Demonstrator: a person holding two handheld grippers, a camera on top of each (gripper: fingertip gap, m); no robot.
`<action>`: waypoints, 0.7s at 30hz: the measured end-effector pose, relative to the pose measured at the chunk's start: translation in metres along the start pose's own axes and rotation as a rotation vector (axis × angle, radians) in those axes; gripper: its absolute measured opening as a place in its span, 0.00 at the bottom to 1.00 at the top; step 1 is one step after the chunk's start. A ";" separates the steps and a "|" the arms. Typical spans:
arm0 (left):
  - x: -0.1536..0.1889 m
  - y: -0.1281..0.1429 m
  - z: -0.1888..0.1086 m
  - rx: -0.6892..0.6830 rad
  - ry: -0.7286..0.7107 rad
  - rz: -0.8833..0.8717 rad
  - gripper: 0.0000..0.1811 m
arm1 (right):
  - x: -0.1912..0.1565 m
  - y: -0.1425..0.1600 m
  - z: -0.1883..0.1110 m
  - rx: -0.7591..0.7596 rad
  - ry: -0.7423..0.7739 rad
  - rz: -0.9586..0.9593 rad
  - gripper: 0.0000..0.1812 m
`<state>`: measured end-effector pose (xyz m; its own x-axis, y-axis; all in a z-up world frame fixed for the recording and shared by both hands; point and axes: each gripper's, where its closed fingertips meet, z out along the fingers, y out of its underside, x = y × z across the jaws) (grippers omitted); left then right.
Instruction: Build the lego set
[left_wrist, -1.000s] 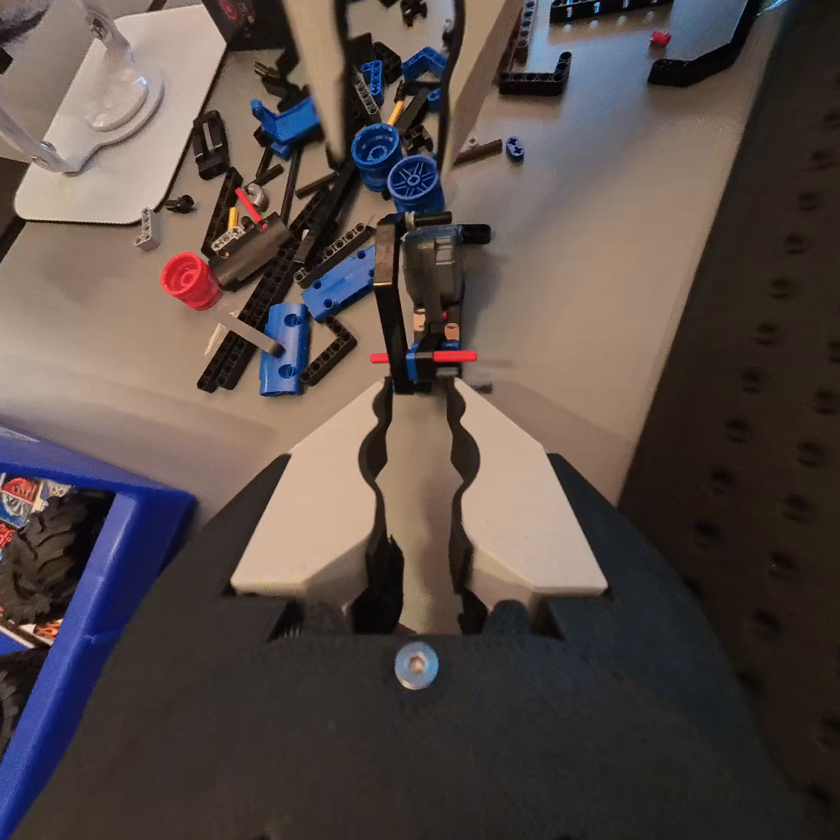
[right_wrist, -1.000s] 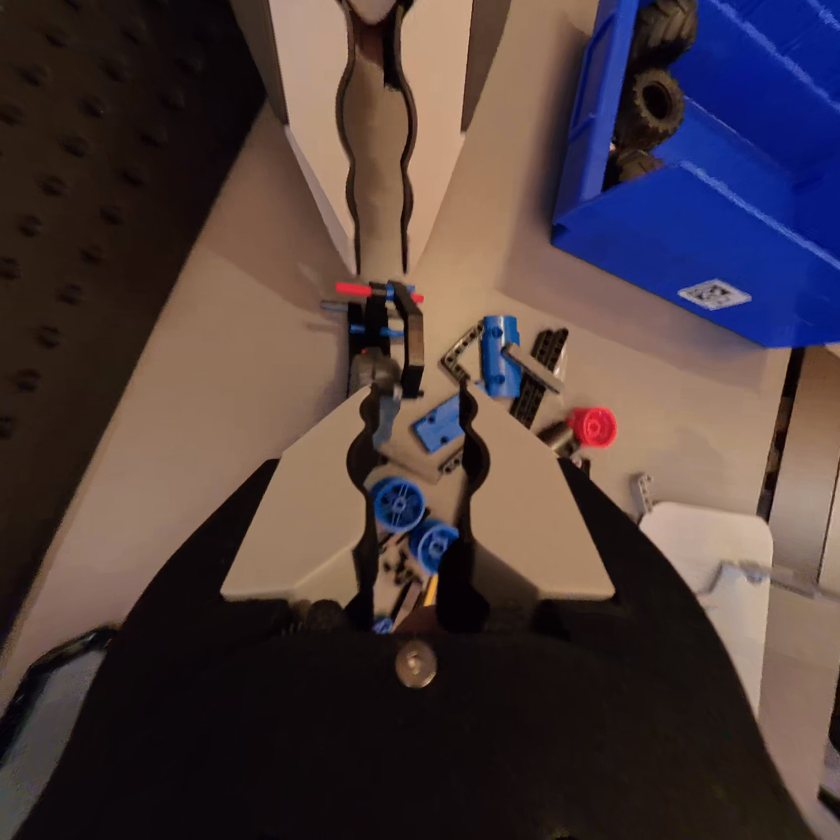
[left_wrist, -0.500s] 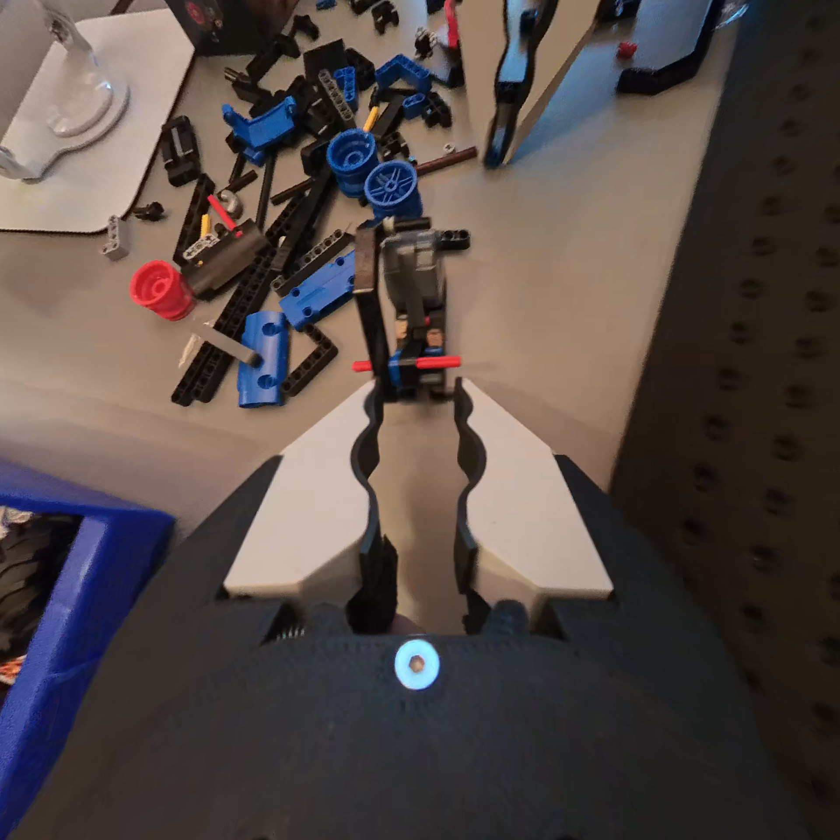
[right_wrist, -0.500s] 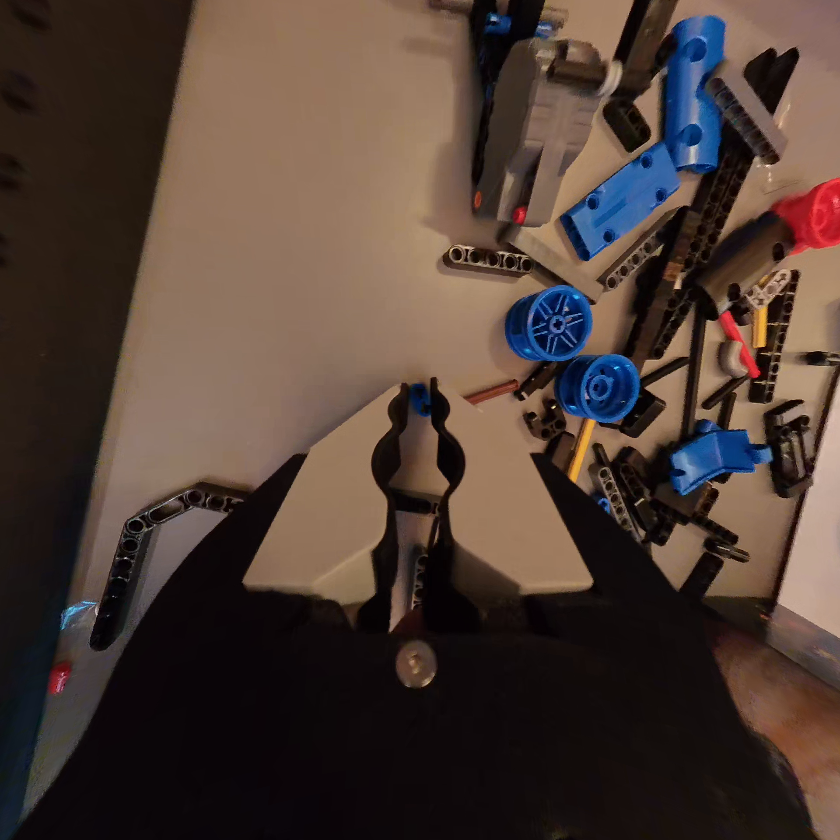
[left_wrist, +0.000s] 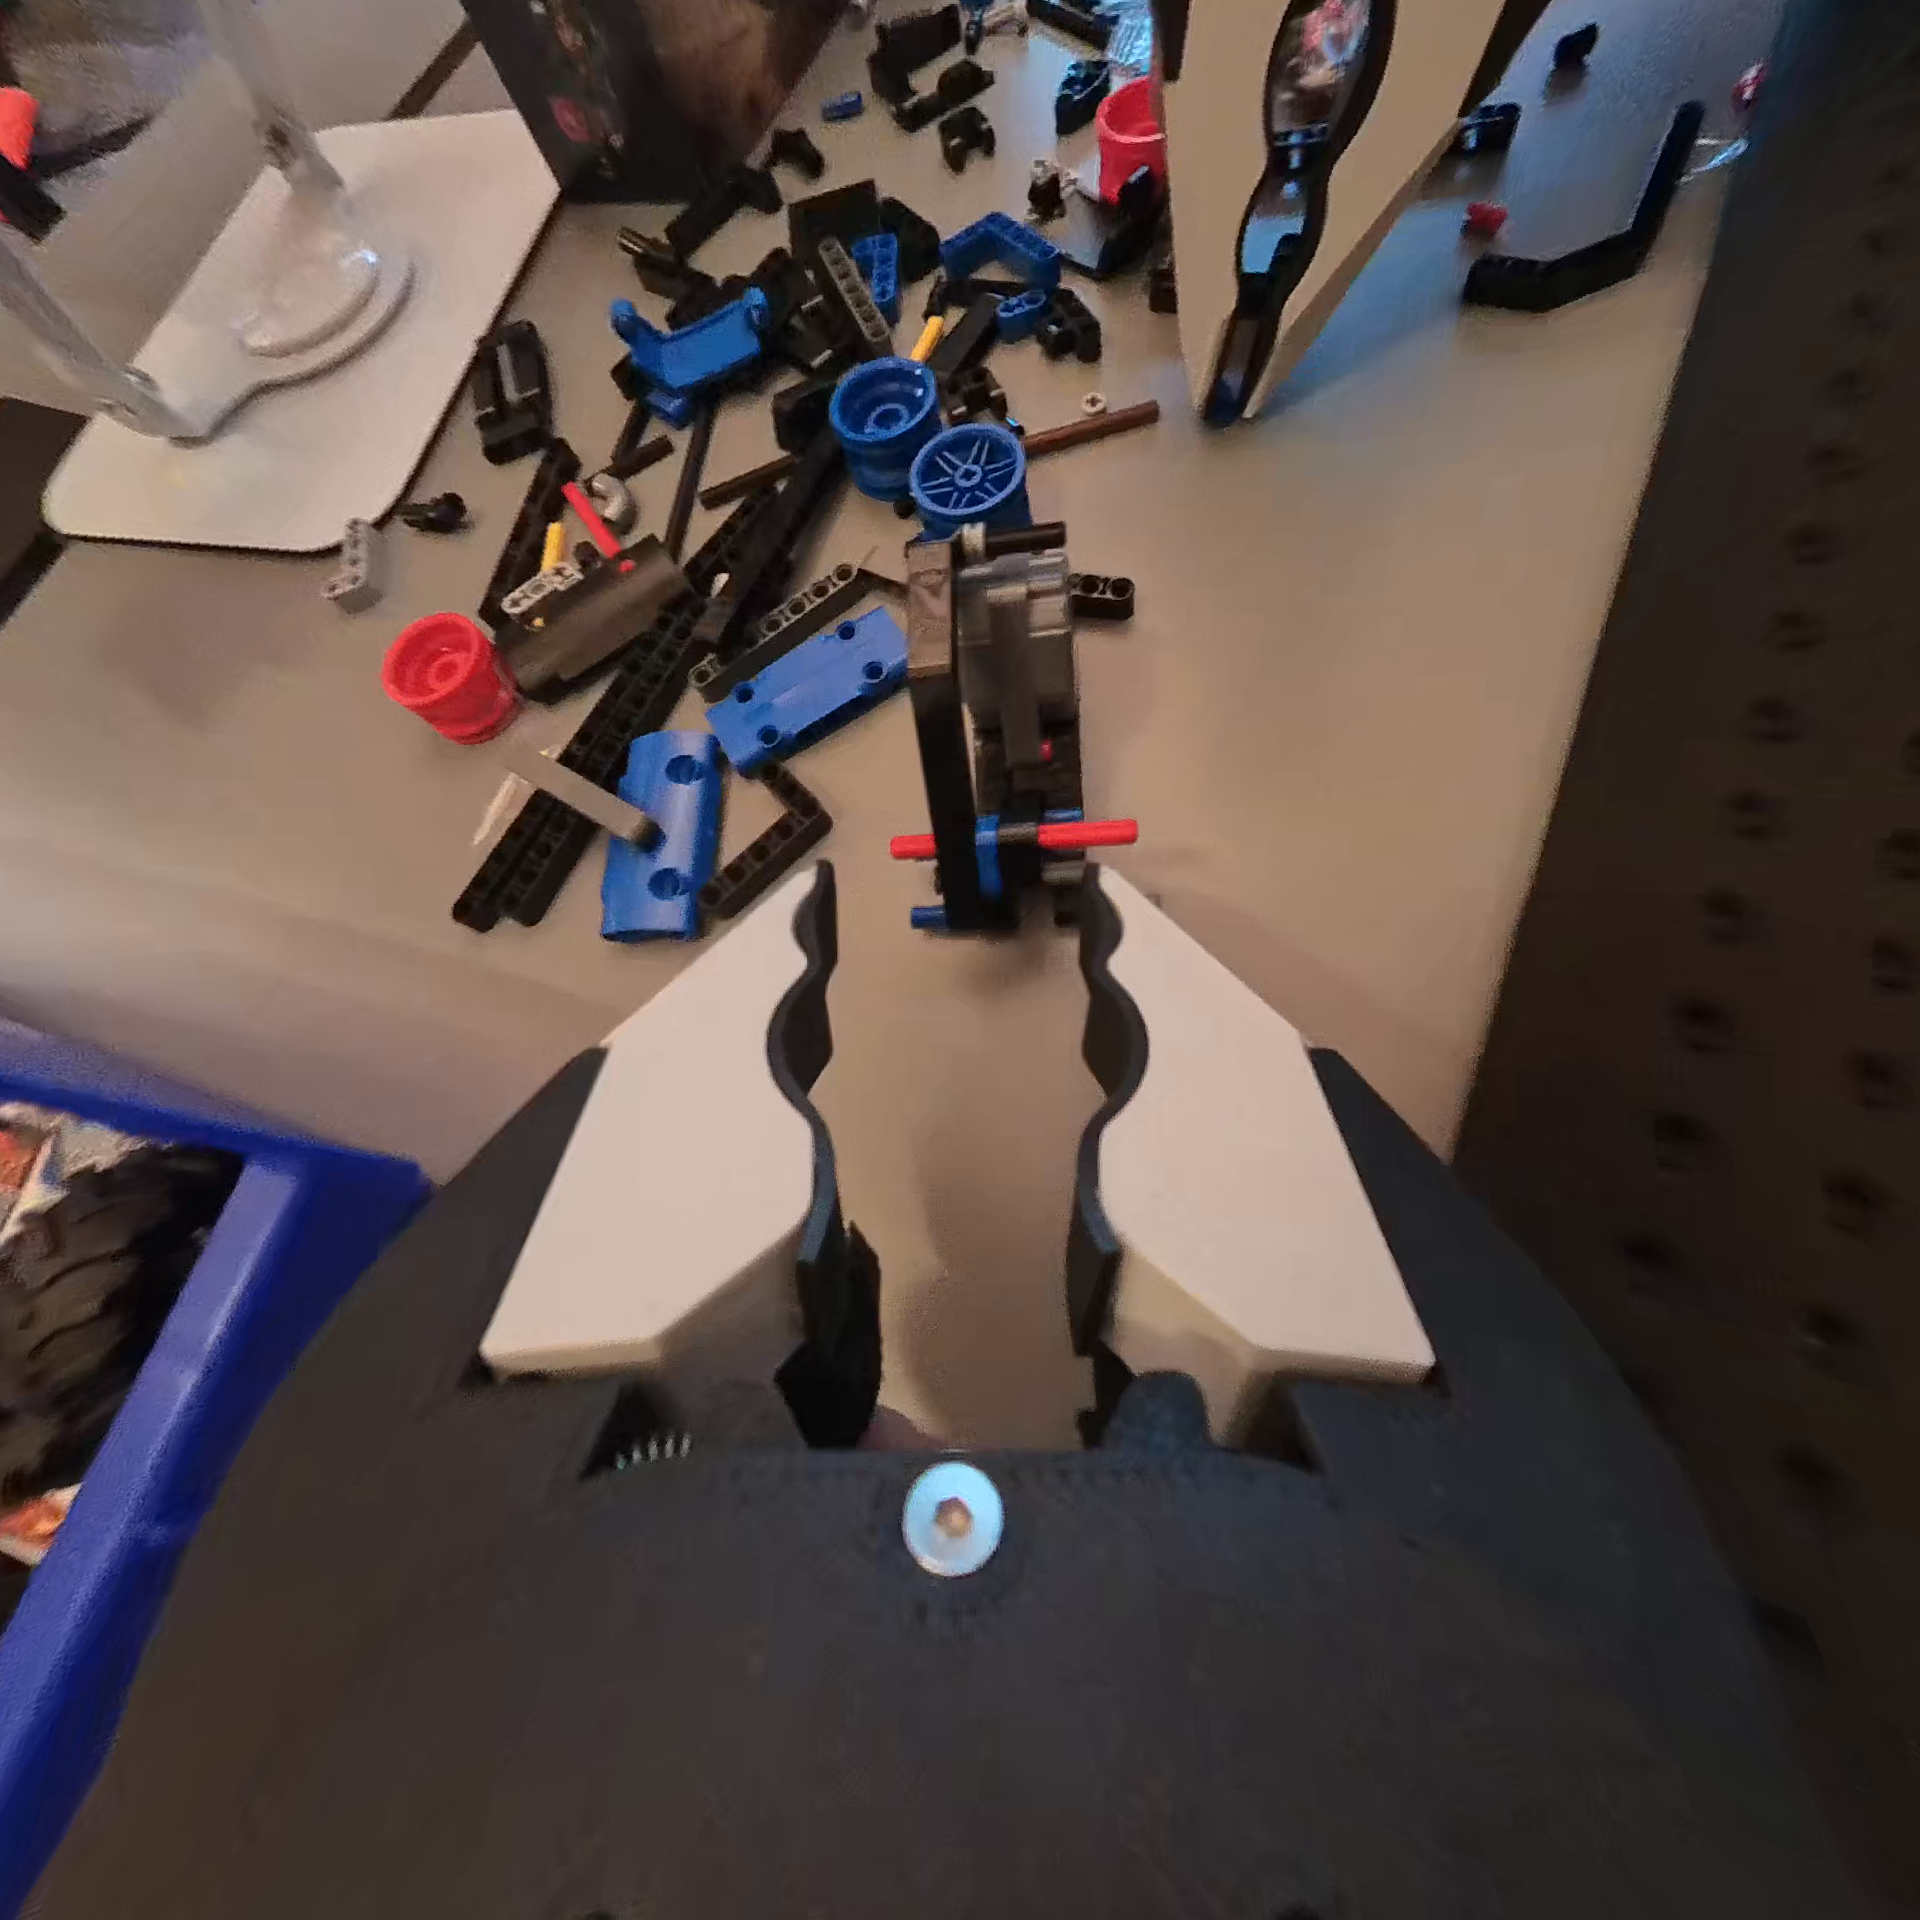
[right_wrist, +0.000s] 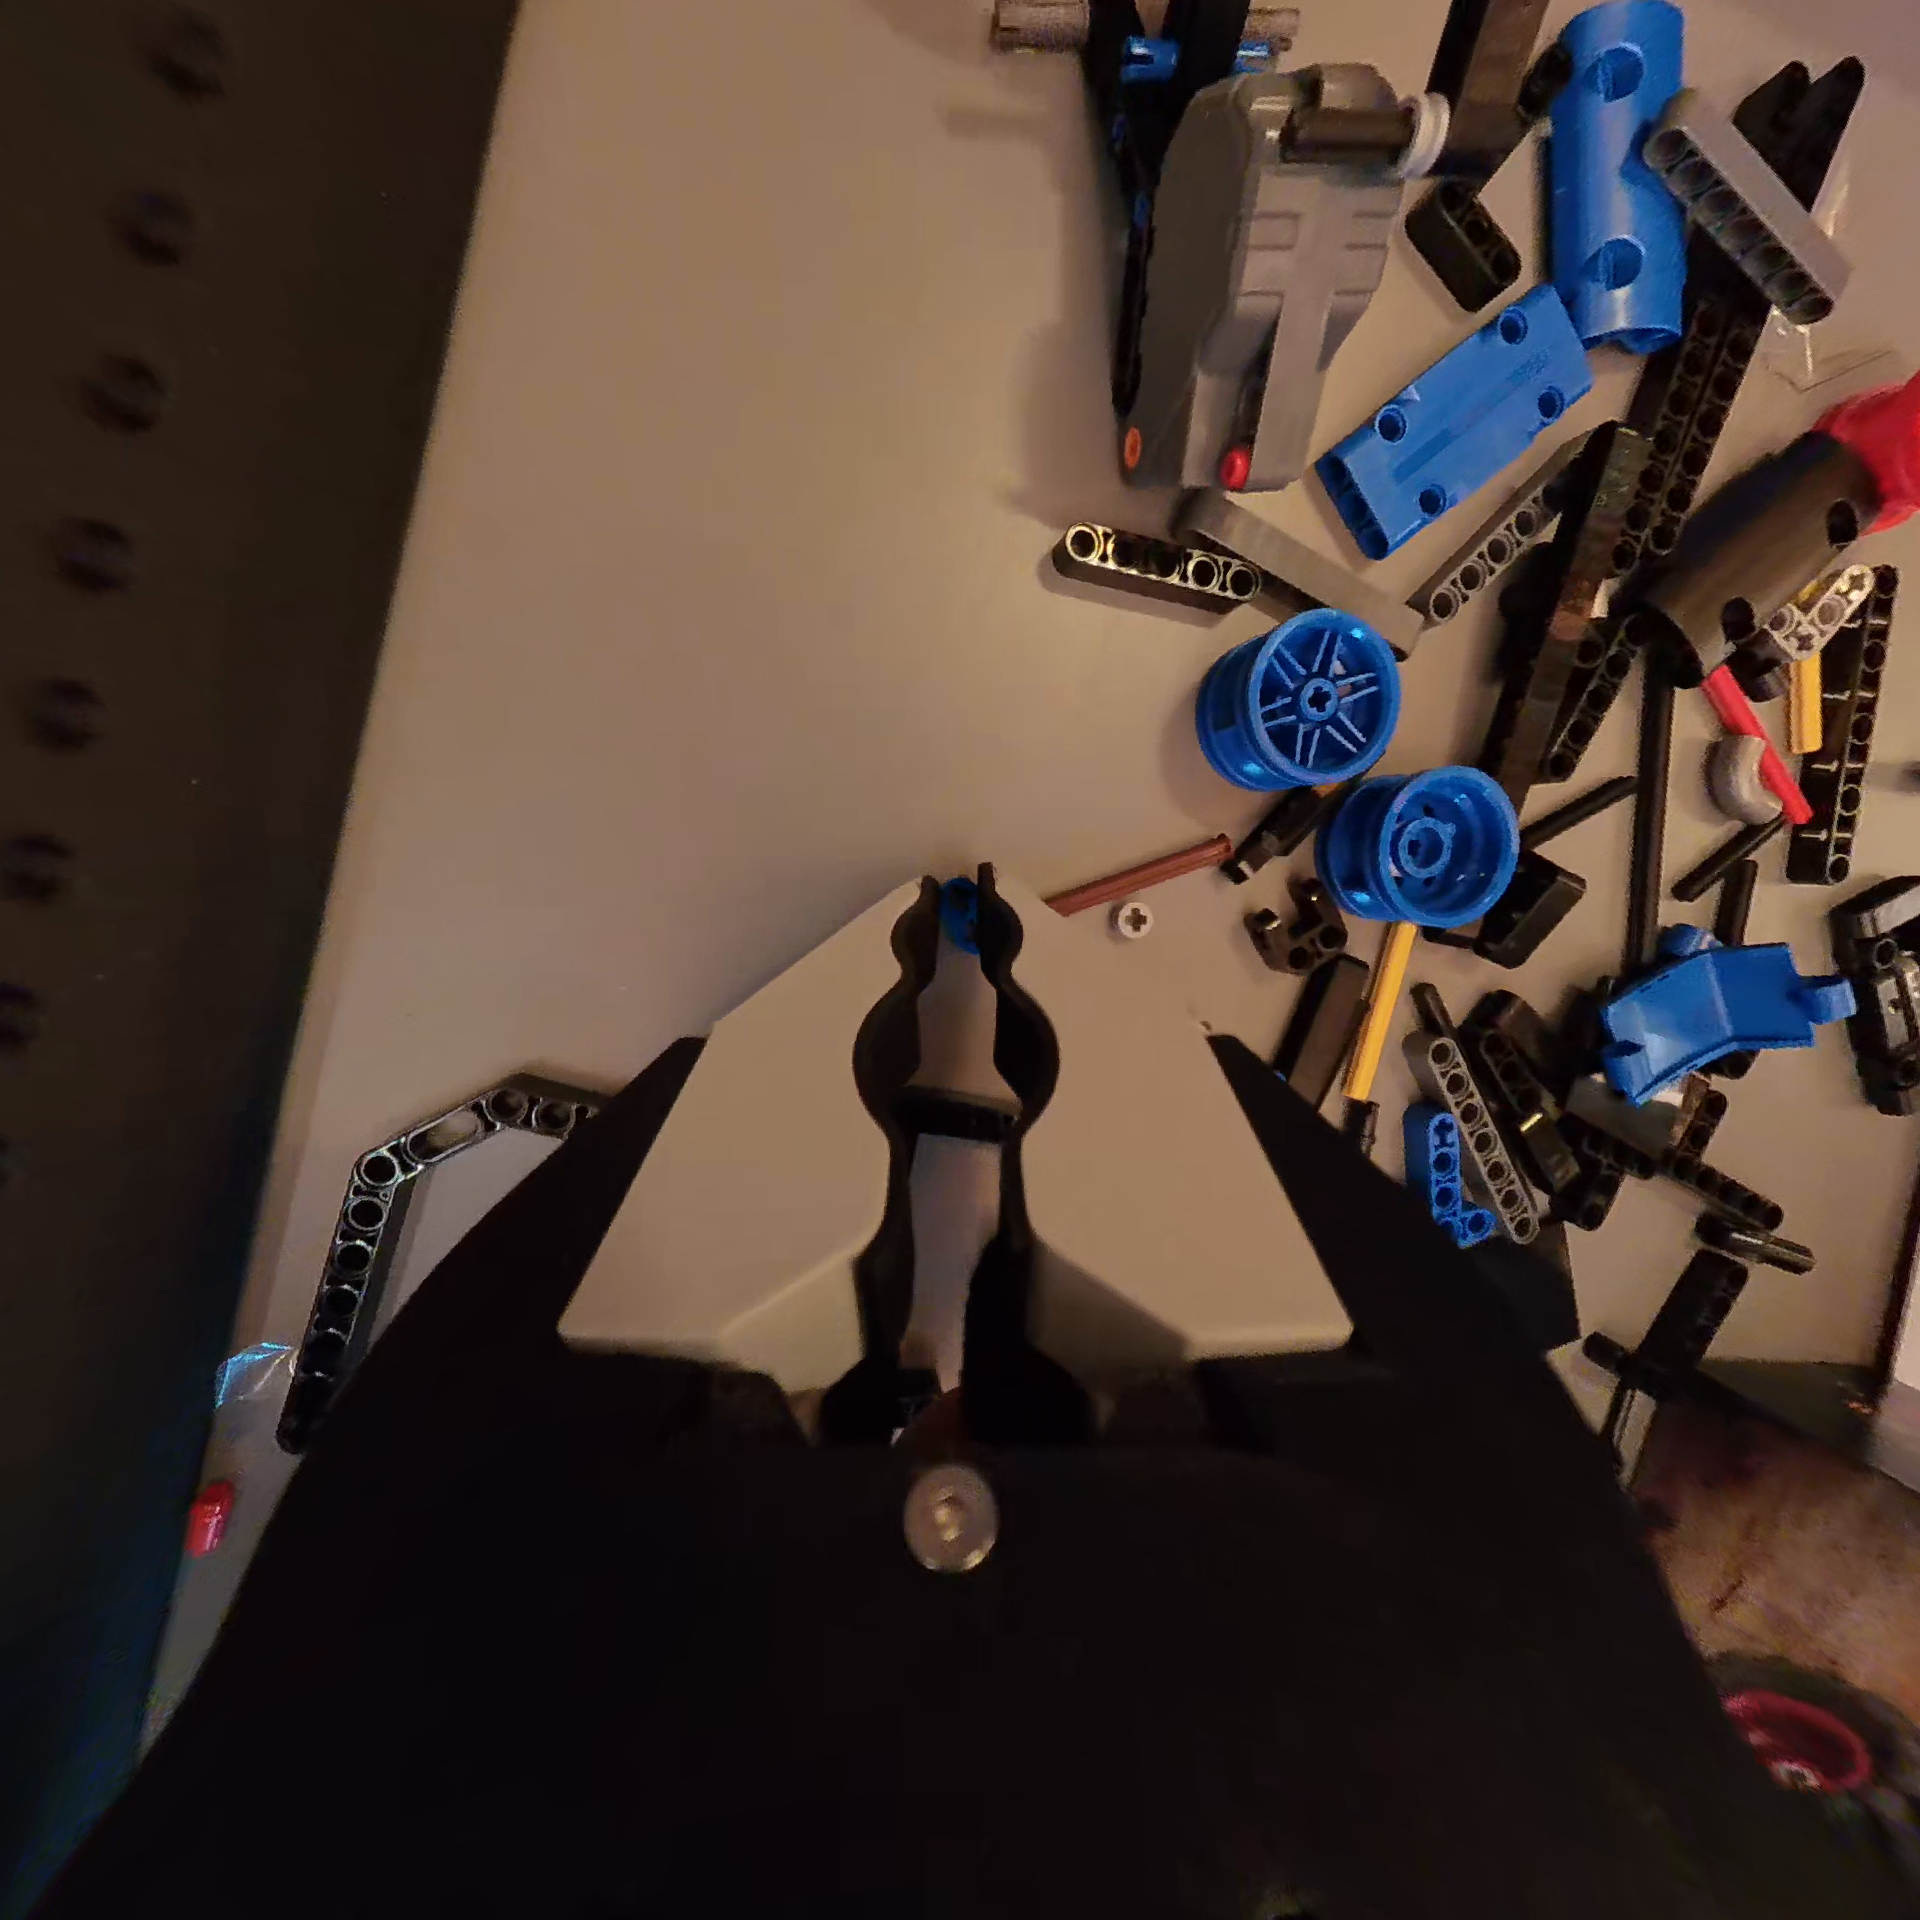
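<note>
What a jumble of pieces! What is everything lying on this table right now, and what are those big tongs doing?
half-built model: one, black, grey and blue with a red axle, standing on the table just ahead of the left tongs
wheel hubs: two, blue, side by side beyond the model
red wheel hub: one, at the pile's left edge
blue panels: two, among the black beams left of the model
angled black beam: one, apart near the table edge
brown axle: one, by the right tongs
blue bin: one, lower left, holding black tyres
white stand base: one, far left
left tongs: open, holding nothing
right tongs: shut on a small blue connector
</note>
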<state>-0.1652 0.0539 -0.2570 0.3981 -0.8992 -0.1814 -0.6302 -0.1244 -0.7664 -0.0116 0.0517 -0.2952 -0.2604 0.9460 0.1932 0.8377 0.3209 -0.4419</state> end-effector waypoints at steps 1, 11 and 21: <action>0.003 0.000 0.003 0.004 0.020 -0.003 0.23 | 0.000 0.001 0.000 0.001 0.003 0.005 0.03; 0.040 -0.006 0.009 -0.036 0.100 0.007 0.20 | 0.002 0.006 -0.003 0.006 -0.008 0.013 0.05; 0.032 -0.015 0.020 -0.017 0.187 0.045 0.20 | -0.007 -0.003 0.000 0.028 -0.040 0.020 0.01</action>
<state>-0.1299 0.0355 -0.2639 0.2391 -0.9662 -0.0962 -0.6561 -0.0877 -0.7496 -0.0123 0.0445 -0.2956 -0.2634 0.9531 0.1493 0.8294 0.3028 -0.4695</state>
